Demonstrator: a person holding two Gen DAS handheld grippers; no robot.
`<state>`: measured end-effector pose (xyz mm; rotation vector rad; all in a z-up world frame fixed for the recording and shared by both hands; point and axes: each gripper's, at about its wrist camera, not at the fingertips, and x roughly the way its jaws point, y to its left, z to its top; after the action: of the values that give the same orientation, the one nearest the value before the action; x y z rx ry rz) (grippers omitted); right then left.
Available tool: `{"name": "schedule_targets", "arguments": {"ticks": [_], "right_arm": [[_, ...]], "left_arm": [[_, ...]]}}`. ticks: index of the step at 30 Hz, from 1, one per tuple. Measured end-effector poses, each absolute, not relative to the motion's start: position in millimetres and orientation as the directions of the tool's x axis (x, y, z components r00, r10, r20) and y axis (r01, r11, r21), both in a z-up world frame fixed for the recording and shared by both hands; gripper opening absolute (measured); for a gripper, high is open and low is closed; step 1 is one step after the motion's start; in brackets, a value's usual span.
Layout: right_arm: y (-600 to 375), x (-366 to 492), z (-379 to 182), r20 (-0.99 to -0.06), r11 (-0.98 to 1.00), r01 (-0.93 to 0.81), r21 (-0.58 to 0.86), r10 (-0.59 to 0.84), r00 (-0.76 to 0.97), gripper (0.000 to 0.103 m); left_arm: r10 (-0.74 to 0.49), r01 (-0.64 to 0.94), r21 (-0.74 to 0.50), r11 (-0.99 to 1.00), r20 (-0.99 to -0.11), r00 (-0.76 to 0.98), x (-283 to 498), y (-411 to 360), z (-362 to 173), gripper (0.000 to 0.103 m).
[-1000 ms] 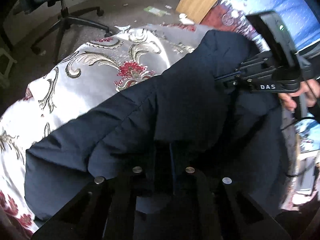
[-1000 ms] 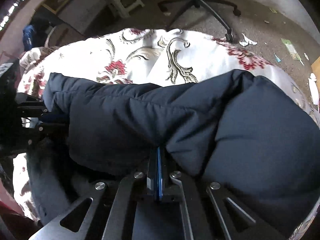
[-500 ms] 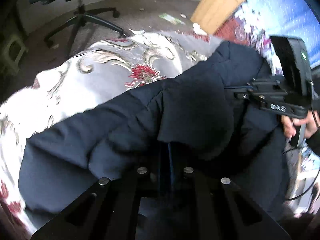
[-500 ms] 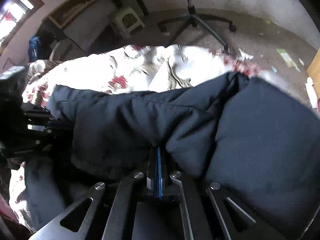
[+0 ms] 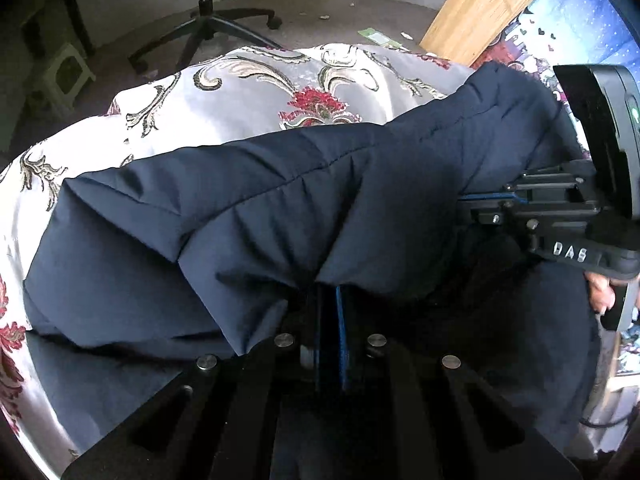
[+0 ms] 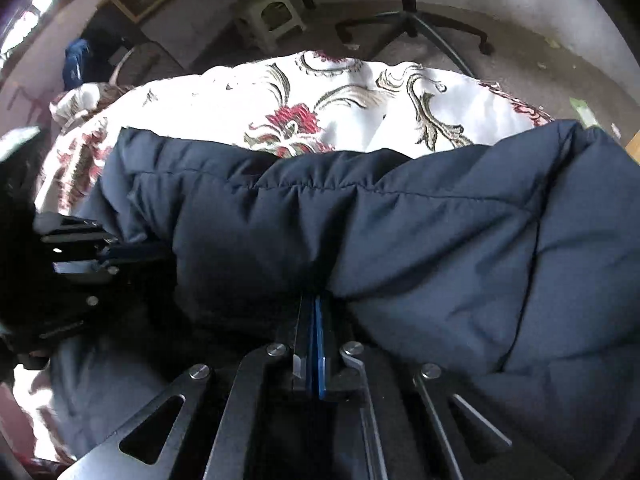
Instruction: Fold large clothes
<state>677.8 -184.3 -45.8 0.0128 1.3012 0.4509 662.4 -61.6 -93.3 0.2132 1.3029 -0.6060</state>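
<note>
A dark navy padded jacket [image 5: 320, 200] lies across a white bedspread with red and gold flowers [image 5: 260, 92]. My left gripper [image 5: 332, 296] is shut on a fold of the jacket's near edge, lifting it. My right gripper [image 6: 314, 300] is shut on the jacket's edge too; the jacket [image 6: 400, 240] bulges over its fingertips. The right gripper shows at the right of the left wrist view [image 5: 472, 202], pinching the jacket. The left gripper shows at the left of the right wrist view [image 6: 132, 252], also pinching it. The lifted edge hangs over the jacket's lower layer.
The flowered bedspread [image 6: 340, 108] covers the surface beyond the jacket. An office chair [image 5: 208, 28] and a plastic stool [image 5: 60, 76] stand on the floor behind. A wooden board [image 5: 476, 12] leans at the upper right. A stool [image 6: 272, 12] and shelf stand beyond the bed.
Both grippers have lifted the jacket's near edge and carried it up and forward. The views have tilted up, showing more floor and the chair. Both stay shut on the cloth.
</note>
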Motion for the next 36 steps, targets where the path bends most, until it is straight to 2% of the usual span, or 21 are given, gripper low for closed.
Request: {"name": "schedule_targets", "arguments": {"ticks": [3, 9, 15, 17, 18, 19, 21, 23, 29, 31, 34, 36], "right_arm": [[-184, 669, -51, -0.918, 0.929, -0.276, 0.245, 0.314, 0.242, 0.0], [-207, 644, -21, -0.856, 0.924, -0.229, 0.307, 0.373, 0.358, 0.003], [-220, 608, 28, -0.778, 0.934, -0.208, 0.289, 0.356, 0.518, 0.015], [-221, 595, 43, -0.755, 0.937, -0.209, 0.28, 0.35, 0.554, 0.019], [-220, 589, 50, -0.745, 0.939, -0.209, 0.272, 0.343, 0.572, 0.024], [-220, 584, 57, -0.732, 0.941, -0.21, 0.266, 0.339, 0.59, 0.033], [-225, 567, 78, -0.703, 0.946, -0.206, 0.252, 0.325, 0.633, 0.047], [-225, 556, 94, -0.681, 0.949, -0.203, 0.242, 0.315, 0.662, 0.052], [-240, 503, 144, -0.619, 0.959, -0.179, 0.22, 0.279, 0.734, 0.071], [-244, 482, 163, -0.599, 0.958, -0.182, 0.222, 0.281, 0.75, 0.081], [-249, 452, 183, -0.577, 0.958, -0.191, 0.212, 0.281, 0.767, 0.089], [-249, 430, 196, -0.565, 0.955, -0.205, 0.215, 0.292, 0.772, 0.092]], "left_arm": [[-0.285, 0.501, -0.166, 0.849, -0.943, 0.17, 657, -62, -102, 0.008], [-0.331, 0.442, -0.191, 0.876, -0.906, 0.264, 644, -49, -79, 0.008], [-0.356, 0.408, -0.178, 0.895, -0.837, 0.415, 623, -46, -34, 0.009], [-0.362, 0.407, -0.168, 0.898, -0.807, 0.466, 608, -45, -14, 0.015], [-0.364, 0.402, -0.166, 0.9, -0.795, 0.486, 604, -44, -6, 0.026], [-0.363, 0.393, -0.165, 0.905, -0.783, 0.506, 599, -47, 4, 0.04], [-0.362, 0.38, -0.164, 0.91, -0.761, 0.538, 591, -50, 17, 0.051], [-0.363, 0.368, -0.166, 0.915, -0.738, 0.569, 579, -52, 36, 0.053], [-0.327, 0.298, -0.17, 0.939, -0.706, 0.629, 526, -53, 98, 0.07], [-0.312, 0.268, -0.173, 0.948, -0.684, 0.659, 497, -51, 121, 0.082], [-0.281, 0.219, -0.176, 0.96, -0.64, 0.715, 455, -45, 152, 0.09], [-0.269, 0.204, -0.175, 0.963, -0.614, 0.742, 428, -44, 169, 0.091]]}}
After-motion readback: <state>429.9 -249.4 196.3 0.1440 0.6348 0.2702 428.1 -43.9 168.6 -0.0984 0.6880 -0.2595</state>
